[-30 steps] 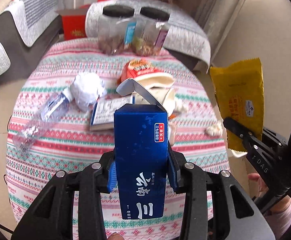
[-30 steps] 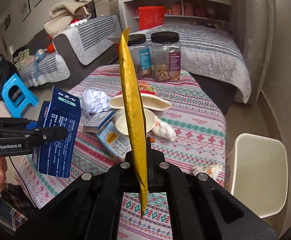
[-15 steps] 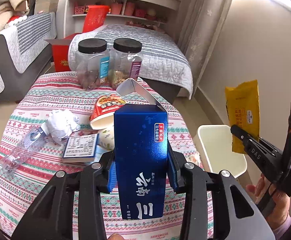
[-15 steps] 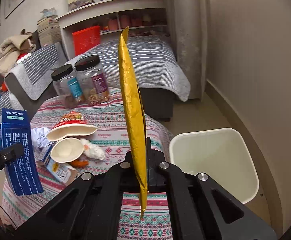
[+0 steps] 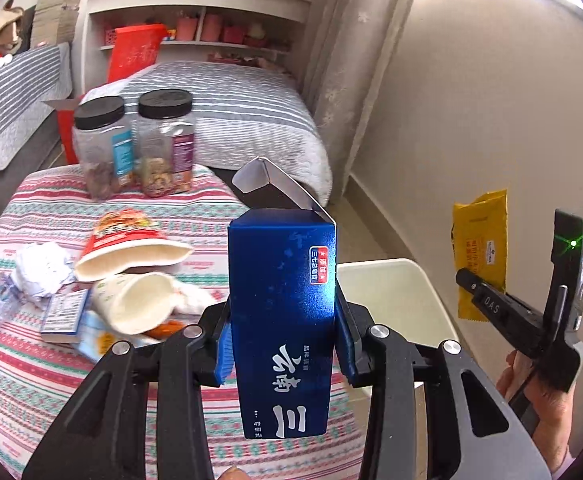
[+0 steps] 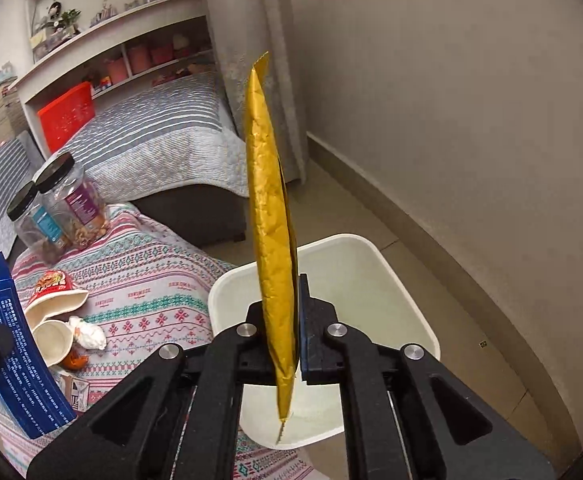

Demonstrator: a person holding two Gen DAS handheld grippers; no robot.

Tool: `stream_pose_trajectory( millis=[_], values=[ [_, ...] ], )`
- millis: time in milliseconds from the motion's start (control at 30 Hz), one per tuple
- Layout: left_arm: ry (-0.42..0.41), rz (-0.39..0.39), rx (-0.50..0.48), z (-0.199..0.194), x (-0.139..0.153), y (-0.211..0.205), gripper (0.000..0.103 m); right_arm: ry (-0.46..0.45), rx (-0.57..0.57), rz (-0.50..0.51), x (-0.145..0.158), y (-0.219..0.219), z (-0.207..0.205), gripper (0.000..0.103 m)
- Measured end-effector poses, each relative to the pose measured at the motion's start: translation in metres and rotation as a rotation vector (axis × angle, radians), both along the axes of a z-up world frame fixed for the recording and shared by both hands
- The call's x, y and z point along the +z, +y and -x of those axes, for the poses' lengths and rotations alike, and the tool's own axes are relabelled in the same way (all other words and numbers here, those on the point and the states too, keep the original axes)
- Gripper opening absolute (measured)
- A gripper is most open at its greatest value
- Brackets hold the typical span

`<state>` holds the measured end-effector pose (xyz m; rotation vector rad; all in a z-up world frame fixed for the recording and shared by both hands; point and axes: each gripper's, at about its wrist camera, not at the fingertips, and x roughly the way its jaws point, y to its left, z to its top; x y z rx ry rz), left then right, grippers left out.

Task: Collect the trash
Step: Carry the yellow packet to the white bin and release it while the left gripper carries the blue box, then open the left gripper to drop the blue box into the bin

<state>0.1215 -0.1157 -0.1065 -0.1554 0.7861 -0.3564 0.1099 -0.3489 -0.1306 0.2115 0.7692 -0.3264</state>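
Left wrist view
- Left gripper (image 5: 283,350): its blue pads press on both sides of the blue carton (image 5: 282,320), which stands upright between them.
- Blue carton: top flap open, white lettering on the front; it hangs in front of the table edge and partly hides the bin.
- Bin (image 5: 401,292): white, open-topped, on the floor just beside the table, below and behind the carton.
- Right gripper (image 5: 465,280): seen from the side at the right edge, with the yellow wrapper (image 5: 480,248) standing up from its tip, above the far right side of the bin.
- Hand (image 5: 539,396): grips the right gripper's handle at the lower right.
- Table (image 5: 31,380): covered with a striped patterned cloth.
- Trash on the table: two paper cups (image 5: 131,268) lying on their sides, mouths toward the camera; a crumpled white paper (image 5: 43,268) to their left; a small box (image 5: 63,312) in front of it.
- Jars (image 5: 135,148): two clear jars with black lids at the far edge of the table, side by side.

Right wrist view
- Right gripper (image 6: 291,344): the jaws have just been opening; a thin gap shows on the right side of the wrapper, which rests against the left pad.
- Yellow wrapper (image 6: 271,240): seen edge-on, upright, its lower end hanging directly over the bin.
- Bin (image 6: 391,280): right under the gripper, inside looks bare.
- Blue carton (image 6: 7,340): at the left edge, held above the table.
- Paper cups (image 6: 55,320): on the cloth, near the carton.
- Jars (image 6: 59,212): further back on the table.
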Motion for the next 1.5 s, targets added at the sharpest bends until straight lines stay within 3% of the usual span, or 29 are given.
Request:
stream_pose_trajectory(
  millis=[67,100,467,700,800,933,1200,1500],
  values=[
    [-0.004,0.012,-0.017,-0.003,0.001,-0.017,0.04,-0.009,-0.041,0.006,0.003,-0.011,0.005,0.046],
    [-0.008,0.014,-0.026,-0.005,0.002,-0.025,0.04,-0.019,-0.066,0.015,0.005,-0.016,0.009,0.053],
    [-0.015,-0.014,-0.119,-0.011,0.0,-0.106,0.04,-0.057,-0.219,0.078,0.015,-0.067,0.046,0.084],
    [0.004,0.0,-0.17,-0.015,-0.002,-0.143,0.042,-0.073,-0.293,0.092,0.018,-0.085,0.066,0.092],
    [0.017,0.011,-0.168,-0.017,-0.002,-0.147,0.054,-0.092,-0.319,0.106,0.021,-0.087,0.073,0.096],
    [0.012,0.004,-0.163,-0.015,0.002,-0.143,0.057,-0.114,-0.32,0.101,0.026,-0.086,0.078,0.096],
    [-0.135,-0.147,-0.059,0.001,0.022,-0.12,0.064,-0.15,-0.266,0.083,0.033,-0.062,0.073,0.096],
    [-0.222,-0.247,0.046,0.01,0.032,-0.073,0.072,-0.171,-0.18,0.09,0.038,-0.017,0.059,0.096]
  ],
)
